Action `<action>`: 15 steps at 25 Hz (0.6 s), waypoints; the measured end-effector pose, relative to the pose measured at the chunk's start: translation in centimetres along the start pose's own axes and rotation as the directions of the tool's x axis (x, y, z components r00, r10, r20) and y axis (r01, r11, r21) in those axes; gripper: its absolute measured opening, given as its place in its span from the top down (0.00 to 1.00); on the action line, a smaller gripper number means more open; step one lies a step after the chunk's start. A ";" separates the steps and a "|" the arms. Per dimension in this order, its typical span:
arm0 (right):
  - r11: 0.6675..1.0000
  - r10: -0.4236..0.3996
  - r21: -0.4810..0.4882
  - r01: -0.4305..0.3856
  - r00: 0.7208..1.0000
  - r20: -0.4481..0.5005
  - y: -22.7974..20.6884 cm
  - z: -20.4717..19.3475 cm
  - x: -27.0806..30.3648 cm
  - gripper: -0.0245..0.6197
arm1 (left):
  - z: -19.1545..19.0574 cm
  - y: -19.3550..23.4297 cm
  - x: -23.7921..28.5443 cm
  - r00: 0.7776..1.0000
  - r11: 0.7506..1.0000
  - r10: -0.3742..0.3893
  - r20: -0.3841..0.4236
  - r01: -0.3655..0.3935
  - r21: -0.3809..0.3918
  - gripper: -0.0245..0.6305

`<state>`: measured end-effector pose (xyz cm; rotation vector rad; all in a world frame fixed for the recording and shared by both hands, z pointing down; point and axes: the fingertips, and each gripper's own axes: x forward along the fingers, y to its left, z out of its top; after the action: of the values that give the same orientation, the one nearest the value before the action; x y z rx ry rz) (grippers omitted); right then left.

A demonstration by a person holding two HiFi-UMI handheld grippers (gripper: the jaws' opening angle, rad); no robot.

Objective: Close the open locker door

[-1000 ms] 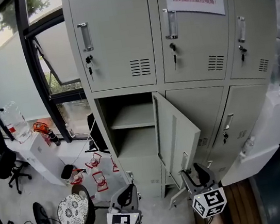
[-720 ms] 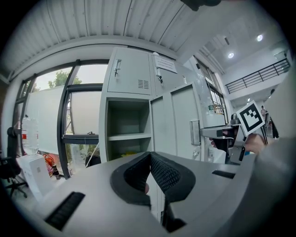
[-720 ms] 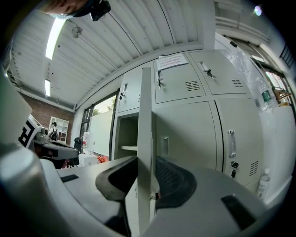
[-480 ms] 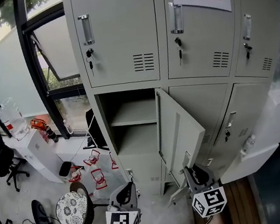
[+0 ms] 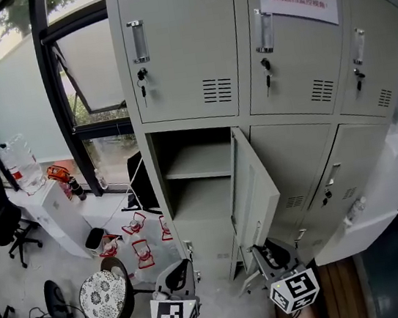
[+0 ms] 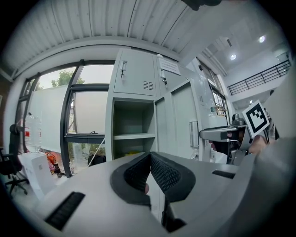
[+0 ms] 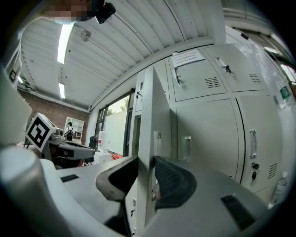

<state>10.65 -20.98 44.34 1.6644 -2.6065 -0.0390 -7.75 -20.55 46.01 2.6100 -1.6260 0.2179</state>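
The grey locker bank has one lower compartment (image 5: 194,174) open, and its door (image 5: 253,183) swings out to the right. My right gripper (image 5: 267,249) is at the door's lower free edge. In the right gripper view the door edge (image 7: 155,120) stands between the two pads, both of which touch it. The jaws of the right gripper (image 7: 147,163) are opening slightly. My left gripper (image 5: 180,272) hangs low in front of the open compartment and holds nothing. Its pads meet at the tips in the left gripper view, where the left gripper (image 6: 150,157) faces the door (image 6: 178,120).
A stool with a patterned seat (image 5: 104,300) stands on the floor at lower left. Red items (image 5: 143,253) lie on the floor near the locker base. A white cabinet (image 5: 48,214) and a water bottle (image 5: 18,163) are by the window. A white unit (image 5: 388,185) stands at the right.
The right gripper has shifted slightly left onto the door's free edge. The door looks a little narrower, swung somewhat toward the locker. The left gripper has barely moved.
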 end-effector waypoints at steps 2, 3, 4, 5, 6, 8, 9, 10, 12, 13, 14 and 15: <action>1.000 0.014 0.000 -0.014 1.000 0.004 0.5 0.0 0.3 0.77 | -0.1 0.5 -0.1 1.000 1.000 0.009 0.004 -0.009 -0.003 0.93; 1.000 0.020 -0.001 -0.020 1.000 0.005 0.7 0.1 0.4 0.76 | -0.2 0.8 -0.2 1.000 1.000 0.012 0.009 -0.012 -0.004 0.93; 1.000 0.025 -0.003 -0.025 1.000 0.006 0.9 0.1 0.6 0.76 | -0.3 1.1 -0.2 1.000 1.000 0.015 0.013 -0.015 -0.006 0.93; 0.999 0.031 -0.005 -0.031 0.999 0.007 1.1 0.1 0.7 0.76 | -0.3 1.2 -0.2 1.000 1.000 0.017 0.015 -0.017 -0.008 0.93; 0.999 0.038 -0.006 -0.038 0.999 0.008 1.3 0.1 0.8 0.76 | -0.4 1.4 -0.3 1.000 1.000 0.017 0.015 -0.017 -0.009 0.93; 0.998 0.058 -0.008 -0.058 0.998 0.013 2.0 0.2 1.1 0.76 | -0.6 1.6 -0.4 1.000 1.000 0.018 0.015 -0.018 -0.011 0.93; 0.998 0.069 -0.009 -0.069 0.997 0.017 2.3 0.2 1.2 0.76 | -0.6 1.8 -0.5 1.000 1.000 0.020 0.016 -0.020 -0.010 0.93; 0.997 0.080 -0.012 -0.080 0.997 0.021 2.7 0.3 1.4 0.76 | -0.7 1.9 -0.6 1.000 1.000 0.022 0.018 -0.022 -0.010 0.93; 0.995 0.096 -0.022 -0.096 0.995 0.024 3.5 0.3 1.8 0.77 | -0.7 2.3 -0.8 0.999 1.000 0.028 0.021 -0.028 -0.012 0.93; 0.994 0.103 -0.024 -0.102 0.994 0.023 3.7 0.3 2.0 0.77 | -0.8 2.5 -1.0 0.999 0.999 0.031 0.022 -0.031 -0.014 0.93; 0.994 0.110 -0.024 -0.109 0.994 0.022 4.0 0.3 2.2 0.77 | -0.8 2.7 -1.1 0.999 0.999 0.035 0.023 -0.035 -0.016 0.93; 0.993 0.118 -0.022 -0.118 0.993 0.021 4.4 0.3 2.4 0.77 | -0.9 3.0 -1.3 0.999 0.999 0.040 0.023 -0.040 -0.018 0.93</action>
<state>5.67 -21.35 44.32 1.5089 -2.7055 -0.0803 -11.09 -20.60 46.59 2.5790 -1.6813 0.1745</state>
